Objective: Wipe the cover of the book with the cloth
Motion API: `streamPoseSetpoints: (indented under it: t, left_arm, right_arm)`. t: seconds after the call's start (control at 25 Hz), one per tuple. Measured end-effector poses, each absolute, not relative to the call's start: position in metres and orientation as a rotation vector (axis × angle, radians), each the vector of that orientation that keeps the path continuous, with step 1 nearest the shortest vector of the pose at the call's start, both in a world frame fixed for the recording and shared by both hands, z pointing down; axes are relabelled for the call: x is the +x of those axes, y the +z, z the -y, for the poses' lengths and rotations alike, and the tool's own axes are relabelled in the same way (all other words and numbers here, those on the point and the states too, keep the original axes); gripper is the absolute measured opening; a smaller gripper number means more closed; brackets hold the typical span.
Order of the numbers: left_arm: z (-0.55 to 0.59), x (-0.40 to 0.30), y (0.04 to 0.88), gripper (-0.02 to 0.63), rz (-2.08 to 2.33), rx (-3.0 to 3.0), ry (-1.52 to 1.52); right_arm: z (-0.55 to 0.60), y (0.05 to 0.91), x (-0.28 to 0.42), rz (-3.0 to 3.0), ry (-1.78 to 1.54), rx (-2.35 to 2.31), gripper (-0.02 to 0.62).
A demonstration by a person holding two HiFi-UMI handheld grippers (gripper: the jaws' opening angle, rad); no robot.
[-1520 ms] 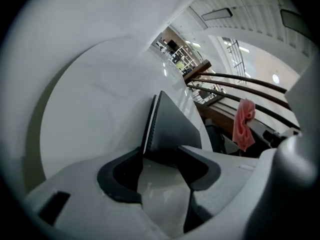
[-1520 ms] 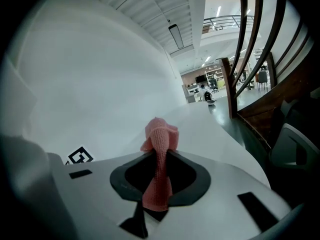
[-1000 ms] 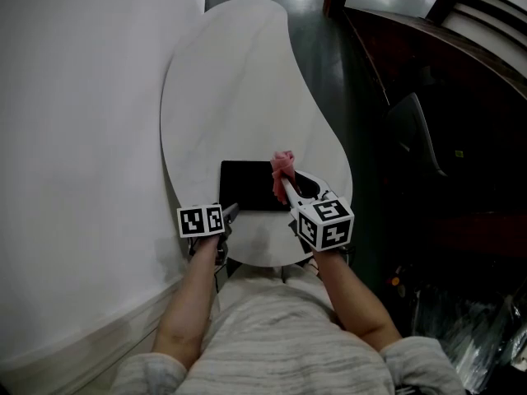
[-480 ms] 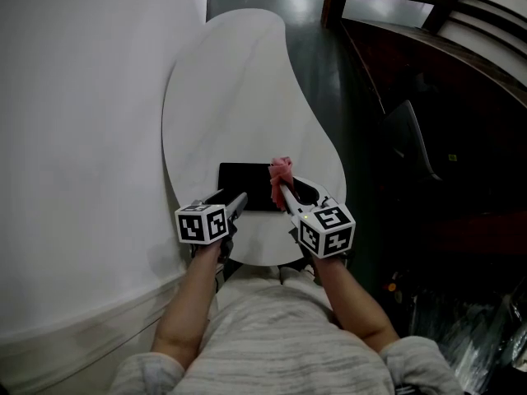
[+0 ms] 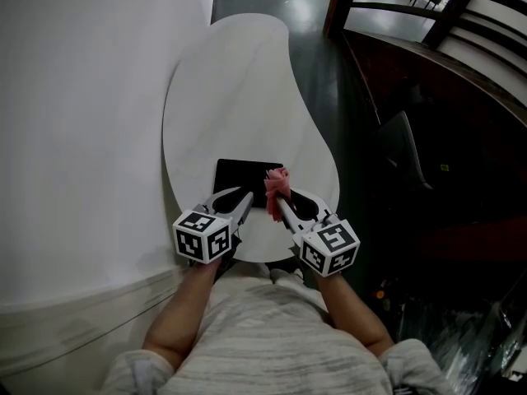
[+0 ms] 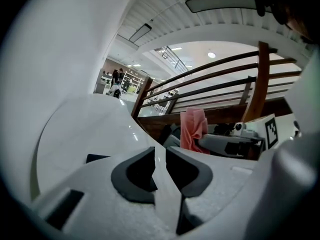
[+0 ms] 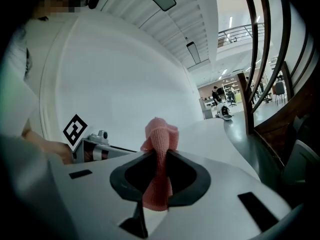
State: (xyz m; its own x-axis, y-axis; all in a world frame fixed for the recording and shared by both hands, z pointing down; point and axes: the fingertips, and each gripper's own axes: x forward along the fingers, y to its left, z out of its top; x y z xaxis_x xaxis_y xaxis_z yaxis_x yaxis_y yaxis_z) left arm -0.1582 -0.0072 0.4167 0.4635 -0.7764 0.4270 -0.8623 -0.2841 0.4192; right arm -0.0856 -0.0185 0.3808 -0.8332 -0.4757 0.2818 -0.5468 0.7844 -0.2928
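Observation:
The black book (image 5: 240, 176) lies flat on the white table (image 5: 230, 89), near its front edge; a dark corner of the book (image 6: 97, 158) shows in the left gripper view. My right gripper (image 5: 277, 197) is shut on a pink cloth (image 5: 277, 183), which sticks up from the pads (image 7: 159, 144) and hangs above the book's right edge. My left gripper (image 5: 245, 197) hovers over the book's near edge. Its jaws have just been closing and now stand almost together with nothing between them (image 6: 160, 151). The cloth (image 6: 194, 129) also shows to its right.
A white wall (image 5: 82, 122) runs close along the table's left side. Right of the table are a dark floor, a dark chair (image 5: 408, 151) and wooden railings (image 5: 445, 6). The table's far half (image 7: 210, 134) is bare.
Both grippers have risen and drawn back toward the person. The left one came off the book's near edge and its jaws closed up. The cloth moved slightly left with the right gripper.

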Motion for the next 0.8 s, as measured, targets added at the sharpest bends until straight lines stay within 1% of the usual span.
streamPoseSetpoints:
  t: [0.16, 0.36, 0.8]
  left_arm:
    - [-0.001, -0.149, 0.403, 0.055, 1.357, 2.196, 0.144]
    - [-0.012, -0.136, 0.385, 0.028, 1.321, 2.28, 0.017]
    - [-0.026, -0.111, 0.374, 0.021, 1.26, 2.412, -0.051]
  right_arm:
    - [0.005, 0.375, -0.083, 2.823, 0.526, 0.772, 0.052]
    - [-0.009, 0.367, -0.075, 2.858, 0.478, 0.727, 0.052]
    - [-0.024, 0.374, -0.059, 2.849, 0.446, 0.686, 0.052]
